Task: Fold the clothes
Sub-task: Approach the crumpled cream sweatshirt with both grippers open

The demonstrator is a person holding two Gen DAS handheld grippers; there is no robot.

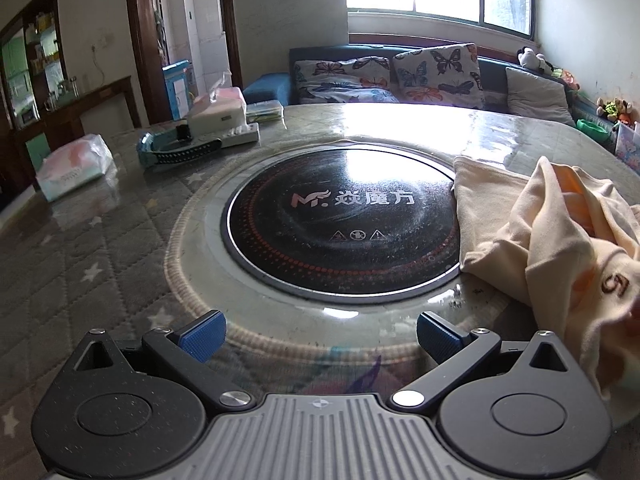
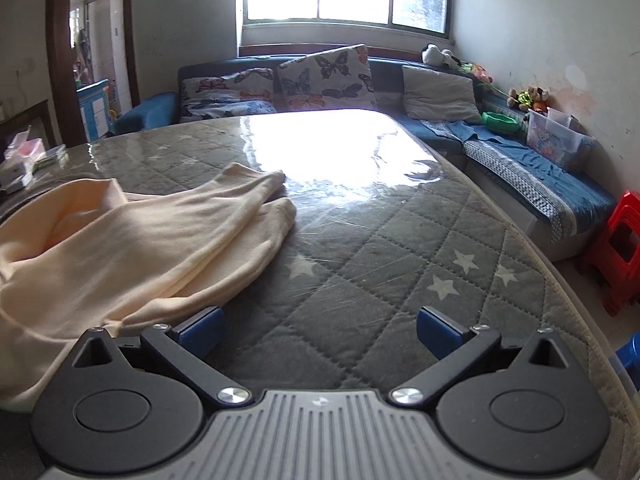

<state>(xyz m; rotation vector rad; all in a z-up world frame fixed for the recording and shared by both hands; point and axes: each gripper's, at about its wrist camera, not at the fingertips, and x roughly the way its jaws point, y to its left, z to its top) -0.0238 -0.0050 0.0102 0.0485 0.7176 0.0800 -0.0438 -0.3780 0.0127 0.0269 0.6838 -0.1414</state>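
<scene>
A cream garment (image 1: 560,240) lies crumpled on the right side of the table, partly over the edge of the black round cooktop (image 1: 340,216). In the right wrist view the same garment (image 2: 132,248) spreads from the left, its two legs or sleeves reaching toward the table's middle. My left gripper (image 1: 320,336) hovers open over the cooktop's near rim, with the cloth off to its right. My right gripper (image 2: 318,330) is open above the quilted table cover, its left blue pad (image 2: 202,328) close to the garment's edge. Nothing sits between either pair of fingers.
The quilted grey table cover (image 2: 400,264) with stars lies under clear plastic. A tissue pack (image 1: 74,168), a blue strap item (image 1: 176,152), a power strip and boxes (image 1: 218,114) crowd the far left. A sofa (image 2: 320,80) stands behind; a red stool (image 2: 620,248) is at the right.
</scene>
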